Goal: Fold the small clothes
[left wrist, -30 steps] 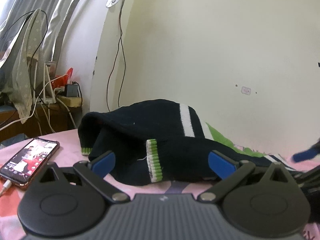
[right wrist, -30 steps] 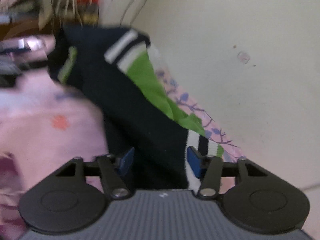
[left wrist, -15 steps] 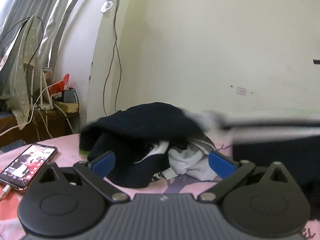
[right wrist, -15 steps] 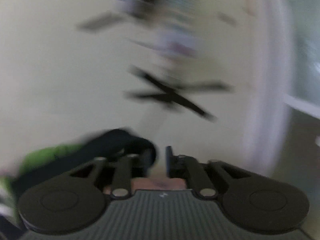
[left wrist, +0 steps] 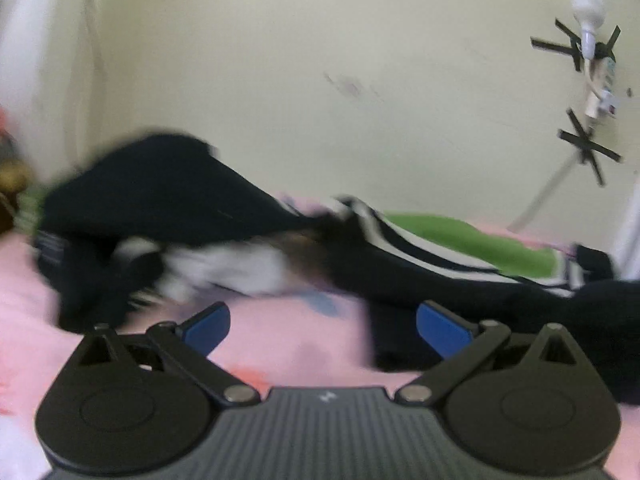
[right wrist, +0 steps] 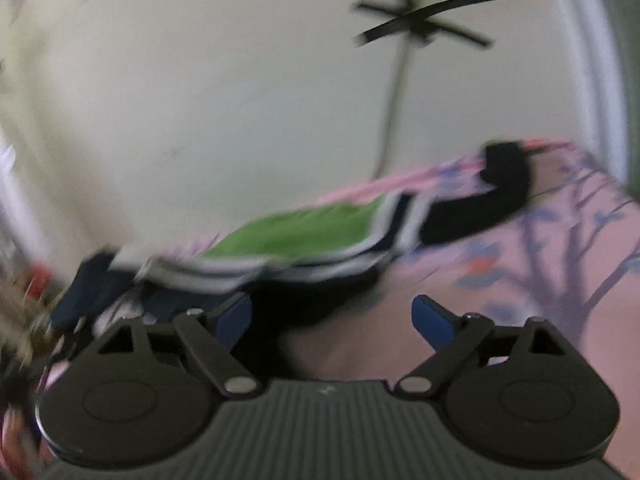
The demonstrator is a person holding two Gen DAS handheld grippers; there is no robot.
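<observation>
A dark navy knitted garment with white stripes and a bright green panel (left wrist: pixel 404 256) is seen stretched out across a pink bedsheet printed with purple branches and small orange blossoms (right wrist: pixel 560 256), close to a pale cream wall (left wrist: pixel 280 60). Both views are blurred, so fine detail of the fabric cannot be made out.

In the left wrist view, the left gripper (left wrist: pixel 323 326) is held with its blue-padded jaws spread wide, and nothing is clamped between them. Only bare pink sheet is seen in the gap. The garment lies just beyond the fingertips: its bunched dark end, with a patch of white cloth showing, is ahead and to the left, while the striped and green part runs off to the right. A dark fold is seen just behind the right-hand pad; whether it is touched cannot be told.

In the right wrist view, the right gripper (right wrist: pixel 332 320) is shown with its jaws having just been opened wide, and no cloth is gripped between them. The garment is laid ahead of and to the left of the jaws, its dark fabric reaching close behind the left-hand pad and partly into the gap, while a dark sleeve extends away toward the upper right. Black tape crosses (right wrist: pixel 424 20) are seen on the wall above.
</observation>
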